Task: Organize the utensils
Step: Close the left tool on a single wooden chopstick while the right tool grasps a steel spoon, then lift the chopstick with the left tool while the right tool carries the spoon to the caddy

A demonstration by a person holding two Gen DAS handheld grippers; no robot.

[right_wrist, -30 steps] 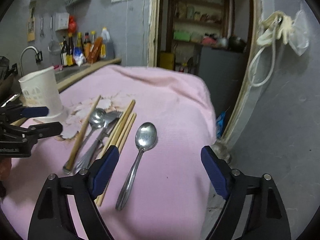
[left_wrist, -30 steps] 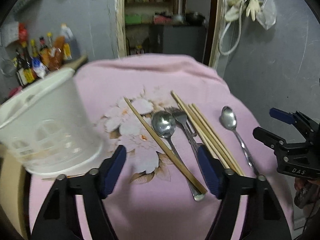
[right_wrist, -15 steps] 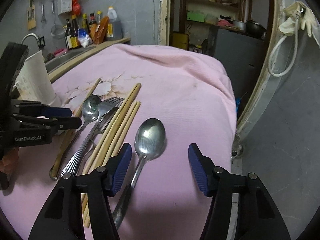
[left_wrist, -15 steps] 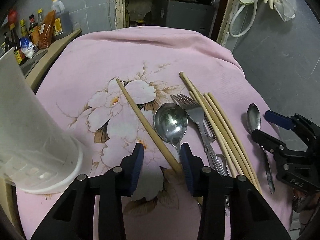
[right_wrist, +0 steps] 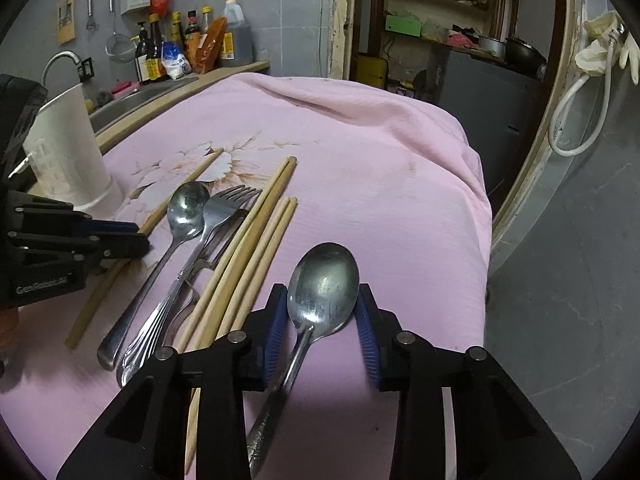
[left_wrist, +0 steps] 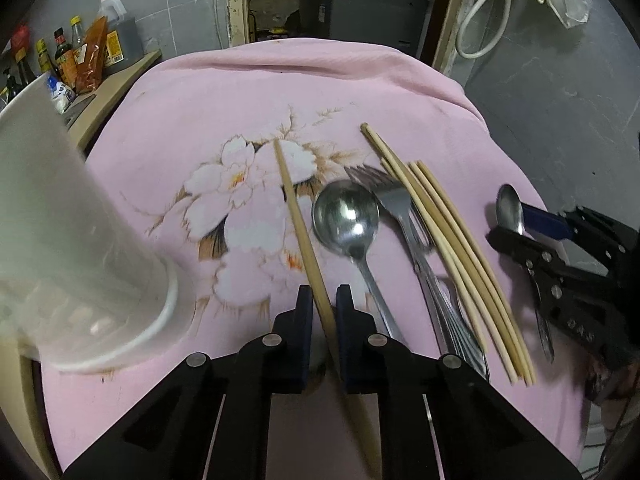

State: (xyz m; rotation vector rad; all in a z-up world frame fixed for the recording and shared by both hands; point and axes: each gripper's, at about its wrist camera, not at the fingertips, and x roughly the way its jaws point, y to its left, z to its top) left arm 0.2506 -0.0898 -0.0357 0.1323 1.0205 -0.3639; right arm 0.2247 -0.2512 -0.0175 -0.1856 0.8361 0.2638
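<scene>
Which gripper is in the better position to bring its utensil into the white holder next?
Left. The left gripper already pinches the lone chopstick, and the white holder stands right beside it; the right gripper is farther away.

Beneath the jaws spreads a pink flower-printed cloth (left_wrist: 248, 92). Far ahead to their left, sauce bottles (right_wrist: 188, 44) line a wooden counter; ahead to the right, white rubber gloves (right_wrist: 600, 48) hang over a hose.

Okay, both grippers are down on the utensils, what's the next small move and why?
Probably lift the left gripper a little: its pads look closed on the lone chopstick, which lies flat on the pink cloth. The white holder stands just to its left. The right gripper brackets a spoon.
</scene>
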